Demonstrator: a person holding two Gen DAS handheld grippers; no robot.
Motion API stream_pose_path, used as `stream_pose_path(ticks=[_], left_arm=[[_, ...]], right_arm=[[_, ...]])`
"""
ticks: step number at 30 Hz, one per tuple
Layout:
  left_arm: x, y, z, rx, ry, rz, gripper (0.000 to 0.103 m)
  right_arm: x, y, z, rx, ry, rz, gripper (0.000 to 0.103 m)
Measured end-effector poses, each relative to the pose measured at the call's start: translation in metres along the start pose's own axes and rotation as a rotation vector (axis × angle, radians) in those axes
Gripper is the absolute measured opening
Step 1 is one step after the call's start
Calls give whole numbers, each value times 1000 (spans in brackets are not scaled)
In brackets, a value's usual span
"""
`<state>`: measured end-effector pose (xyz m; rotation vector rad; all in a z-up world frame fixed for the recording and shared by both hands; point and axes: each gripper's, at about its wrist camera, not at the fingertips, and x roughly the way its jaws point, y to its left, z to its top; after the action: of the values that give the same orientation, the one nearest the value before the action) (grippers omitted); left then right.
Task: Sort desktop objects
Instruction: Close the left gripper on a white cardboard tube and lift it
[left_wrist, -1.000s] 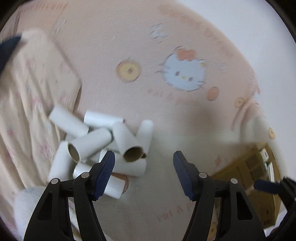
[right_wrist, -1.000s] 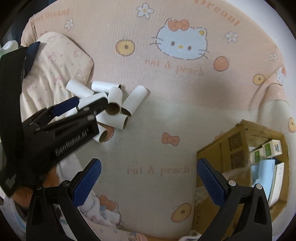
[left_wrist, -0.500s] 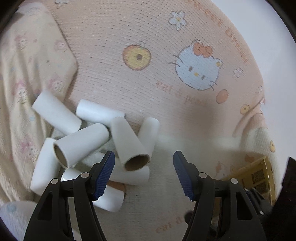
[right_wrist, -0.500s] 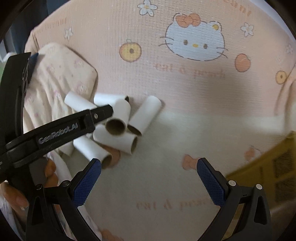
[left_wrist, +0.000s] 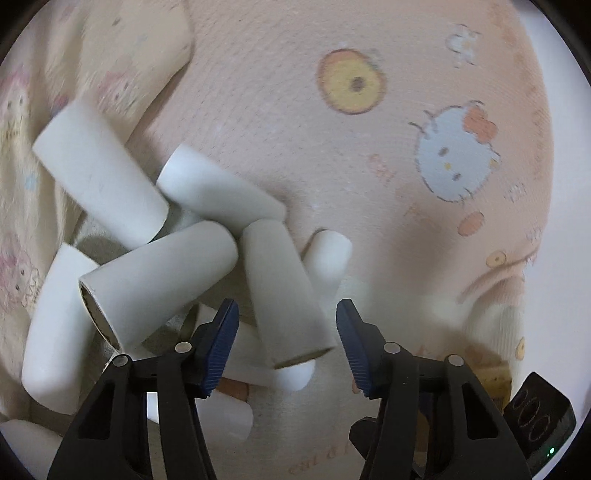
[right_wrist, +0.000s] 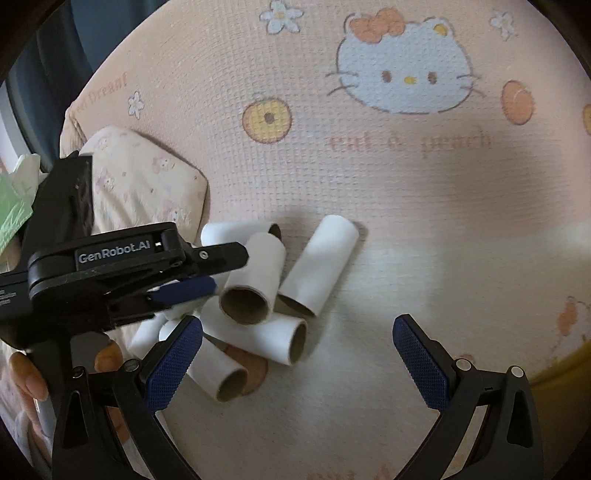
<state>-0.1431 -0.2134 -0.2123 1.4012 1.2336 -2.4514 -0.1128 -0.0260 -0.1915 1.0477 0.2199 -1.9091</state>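
On the pink cartoon-print blanket (right_wrist: 406, 206), white cardboard tubes (right_wrist: 255, 280) with brown insides lie heaped, one between the closing left gripper (left_wrist: 286, 339) fingers, untouched; right gripper (right_wrist: 297, 363) fingers wide.

A pink cartoon-print bed cover (right_wrist: 369, 177) carries a heap of white cardboard tubes (right_wrist: 258, 295) beside a pale pillow (right_wrist: 147, 184).

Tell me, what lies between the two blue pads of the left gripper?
One cardboard tube, propped on the pile, lies between the closing jaws of the left gripper, pads not yet touching it; the left wrist view shows this.
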Motion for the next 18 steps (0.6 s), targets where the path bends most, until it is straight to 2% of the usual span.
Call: stream_pose_path(ticks=[5,7,12,15,18], left_arm=[[12,-3,3,0,36,-30,55],[18,-5,2,15,51,3,53],[21,-6,0,7,58,3,53],[23,-1,1,-25,73,-25,51],[23,3,1,-42,81,-44,51]], right_arm=[[7,8,9,-64,3,34,96],[14,10,12,-76,15,61,92],[28,8,17,-72,43,103,83],[30,8,19,-51,48,142,80],[32,11,21,-48,61,191,70]])
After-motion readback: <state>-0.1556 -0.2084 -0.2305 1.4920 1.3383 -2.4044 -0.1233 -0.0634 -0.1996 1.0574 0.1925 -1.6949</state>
